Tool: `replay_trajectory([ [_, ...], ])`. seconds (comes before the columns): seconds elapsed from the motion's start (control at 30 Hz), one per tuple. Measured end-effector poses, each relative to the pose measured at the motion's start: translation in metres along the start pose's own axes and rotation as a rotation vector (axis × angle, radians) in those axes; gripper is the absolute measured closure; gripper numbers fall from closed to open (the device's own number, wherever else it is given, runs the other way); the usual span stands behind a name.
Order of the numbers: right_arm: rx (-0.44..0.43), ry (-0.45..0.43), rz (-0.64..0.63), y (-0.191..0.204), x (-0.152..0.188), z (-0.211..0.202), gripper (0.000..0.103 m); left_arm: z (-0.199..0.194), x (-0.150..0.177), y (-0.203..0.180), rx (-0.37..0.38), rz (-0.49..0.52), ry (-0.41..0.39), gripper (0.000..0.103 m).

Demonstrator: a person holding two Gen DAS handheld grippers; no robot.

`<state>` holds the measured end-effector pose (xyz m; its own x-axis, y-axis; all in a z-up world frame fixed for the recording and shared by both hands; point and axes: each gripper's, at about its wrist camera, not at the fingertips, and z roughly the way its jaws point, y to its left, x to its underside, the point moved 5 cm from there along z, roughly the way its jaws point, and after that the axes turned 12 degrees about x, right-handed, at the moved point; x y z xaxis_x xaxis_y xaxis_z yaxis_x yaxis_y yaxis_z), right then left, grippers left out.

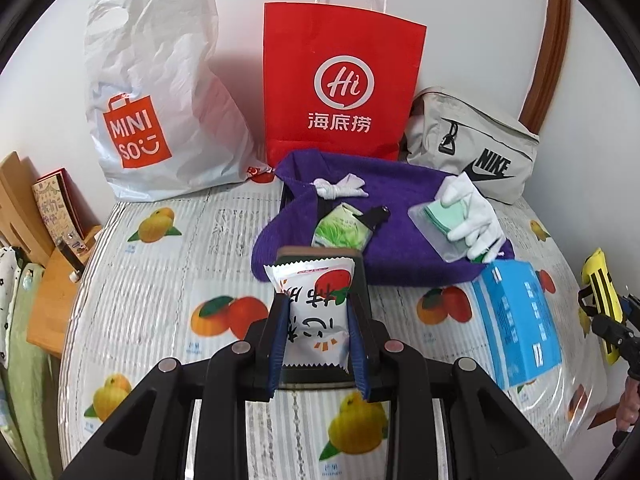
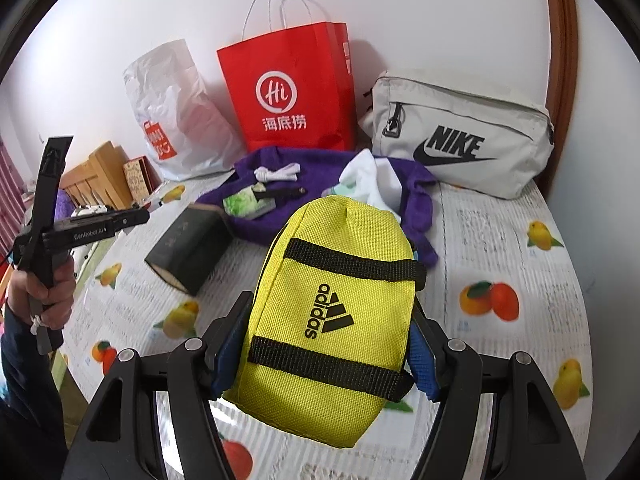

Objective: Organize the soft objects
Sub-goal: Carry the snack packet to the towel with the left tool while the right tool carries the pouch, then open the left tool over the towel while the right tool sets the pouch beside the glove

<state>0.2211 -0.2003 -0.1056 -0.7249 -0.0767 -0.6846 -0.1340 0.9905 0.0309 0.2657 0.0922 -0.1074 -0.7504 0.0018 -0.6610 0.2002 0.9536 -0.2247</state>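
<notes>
My left gripper (image 1: 316, 308) is shut on a white snack packet (image 1: 316, 312) with a red fruit print, held above a dark book (image 1: 320, 254). My right gripper (image 2: 324, 320) is shut on a yellow Adidas pouch (image 2: 332, 320) and holds it above the table. A purple towel (image 1: 400, 240) lies ahead, carrying a knotted white cloth (image 1: 340, 188), a green tissue pack (image 1: 344, 232), white gloves (image 1: 472, 216) and a clear packet of green cloth (image 1: 440, 220). The book (image 2: 188, 248) also shows in the right wrist view, left of the pouch.
A white Miniso bag (image 1: 156, 112), a red paper bag (image 1: 340, 88) and a grey Nike waist bag (image 1: 476, 148) stand along the back wall. A blue box (image 1: 516, 320) lies to the right. The fruit-print tablecloth (image 1: 160, 280) covers the table. Wooden furniture (image 1: 36, 216) is at the left.
</notes>
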Motion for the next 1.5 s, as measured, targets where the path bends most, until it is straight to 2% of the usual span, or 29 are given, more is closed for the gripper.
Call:
replay_trajectory([
  [0.33,0.018,0.020,0.003,-0.002,-0.038,0.044,0.034,0.025,-0.035,0.002,0.023,0.010,0.002,0.076],
  [0.73,-0.039,0.010,-0.033,0.029,-0.091,0.092,0.034,0.062,-0.072,0.006,0.044,0.017,0.022,0.076],
  [1.0,-0.029,0.036,-0.020,0.035,-0.106,0.118,0.034,0.079,-0.088,0.008,0.058,0.016,0.026,0.076],
  [1.5,-0.013,0.132,-0.042,0.045,-0.113,0.174,0.034,0.118,-0.108,0.005,0.074,0.016,0.067,0.076],
])
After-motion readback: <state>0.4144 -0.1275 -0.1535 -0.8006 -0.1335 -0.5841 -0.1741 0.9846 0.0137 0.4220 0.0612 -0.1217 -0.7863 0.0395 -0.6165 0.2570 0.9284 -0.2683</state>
